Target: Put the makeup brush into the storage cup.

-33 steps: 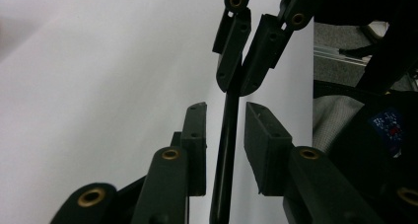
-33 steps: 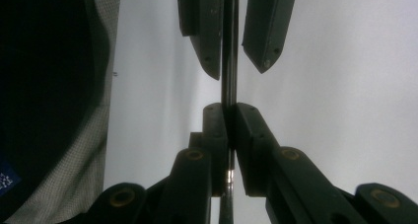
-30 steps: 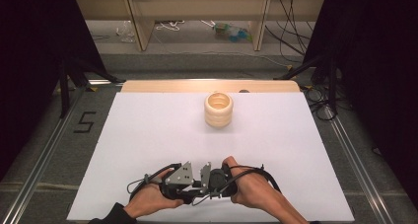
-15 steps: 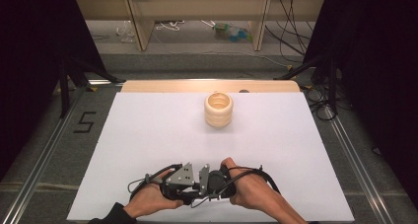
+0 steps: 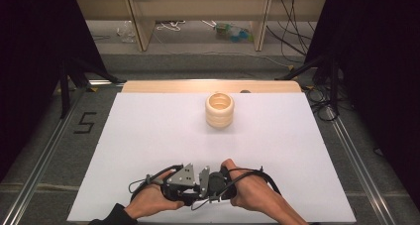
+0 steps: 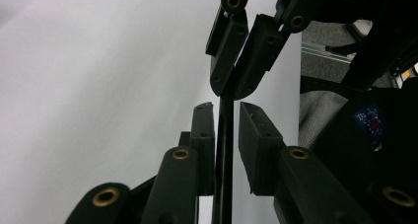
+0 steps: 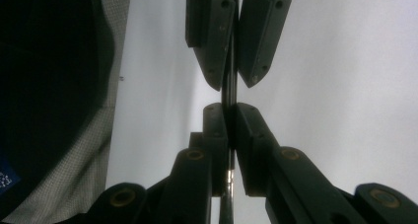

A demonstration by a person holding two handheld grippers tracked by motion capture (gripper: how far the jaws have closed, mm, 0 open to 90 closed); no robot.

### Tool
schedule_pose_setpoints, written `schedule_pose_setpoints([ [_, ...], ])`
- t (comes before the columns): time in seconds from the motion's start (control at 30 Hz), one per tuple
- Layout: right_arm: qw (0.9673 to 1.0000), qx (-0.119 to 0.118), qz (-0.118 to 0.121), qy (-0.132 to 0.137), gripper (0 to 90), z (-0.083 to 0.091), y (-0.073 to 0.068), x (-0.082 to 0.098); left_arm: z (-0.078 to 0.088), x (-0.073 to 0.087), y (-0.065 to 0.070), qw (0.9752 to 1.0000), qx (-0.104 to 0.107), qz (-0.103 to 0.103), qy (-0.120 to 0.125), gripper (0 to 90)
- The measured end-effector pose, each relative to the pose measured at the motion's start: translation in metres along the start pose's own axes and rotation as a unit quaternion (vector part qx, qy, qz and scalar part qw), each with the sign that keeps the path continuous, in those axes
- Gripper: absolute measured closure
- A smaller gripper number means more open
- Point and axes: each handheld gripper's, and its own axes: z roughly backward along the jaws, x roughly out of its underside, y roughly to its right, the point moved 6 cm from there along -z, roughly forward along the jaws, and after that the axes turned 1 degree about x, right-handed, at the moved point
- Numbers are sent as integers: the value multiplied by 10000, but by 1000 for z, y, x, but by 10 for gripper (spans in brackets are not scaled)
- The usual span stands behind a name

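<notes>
Thin black rod (image 7: 228, 88) lies at mid near edge of table (image 5: 148, 136); right gripper (image 7: 226, 110) clamped on it; left gripper (image 6: 224, 110) jaws just been closing w/ rod between, one pad not yet touching; finish closing squarely, keep grippers in line, no twist.

The ringed wooden cup (image 5: 219, 109) is set on the white sheet (image 5: 148, 131) toward its far edge; the left gripper (image 5: 184, 181) and right gripper (image 5: 213, 181) are held tip to tip at the near edge.
</notes>
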Motion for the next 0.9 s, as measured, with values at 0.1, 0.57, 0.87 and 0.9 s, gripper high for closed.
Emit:
schedule_pose_setpoints([
  [0.1,9998,-62,-141,-111,839,1,-3,1,-1,0,1,10000,34,53,29,777],
  [0.57,9999,-73,-63,-106,839,1,-5,0,0,1,2,9999,100,57,25,812],
  [0.87,9998,-73,145,-83,838,0,-5,0,-1,2,3,9999,146,-65,-15,832],
  [0.9,9998,-75,153,-80,838,0,-5,0,-1,2,3,9999,146,-66,-19,832],
])
